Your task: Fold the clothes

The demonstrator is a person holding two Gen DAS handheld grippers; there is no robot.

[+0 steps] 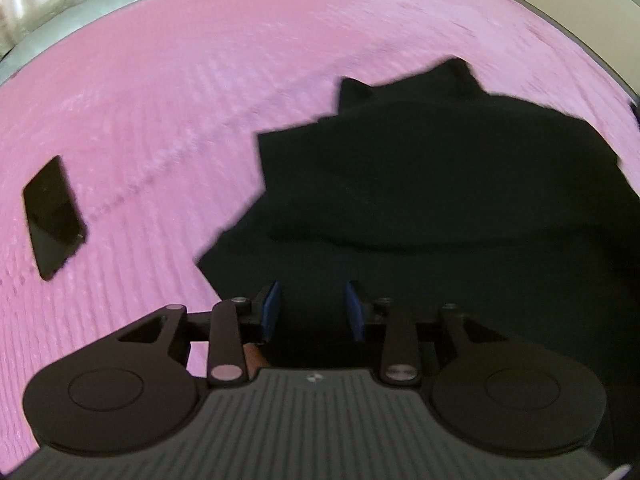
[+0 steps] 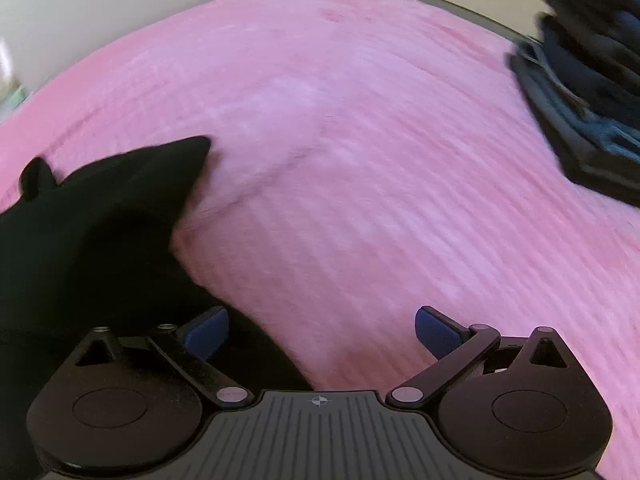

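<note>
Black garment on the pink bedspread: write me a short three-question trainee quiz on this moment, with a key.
1. True or false: the right gripper has its fingers spread wide with nothing between them.
2. Which flat dark object lies on the pink bedspread away from the black garment?
A. remote control
B. phone
C. wallet
3. Fill in: in the right wrist view, a stack of folded dark ___ sits at the upper right.

Key: 1 true. 2 B, the phone. 3 clothes.
</note>
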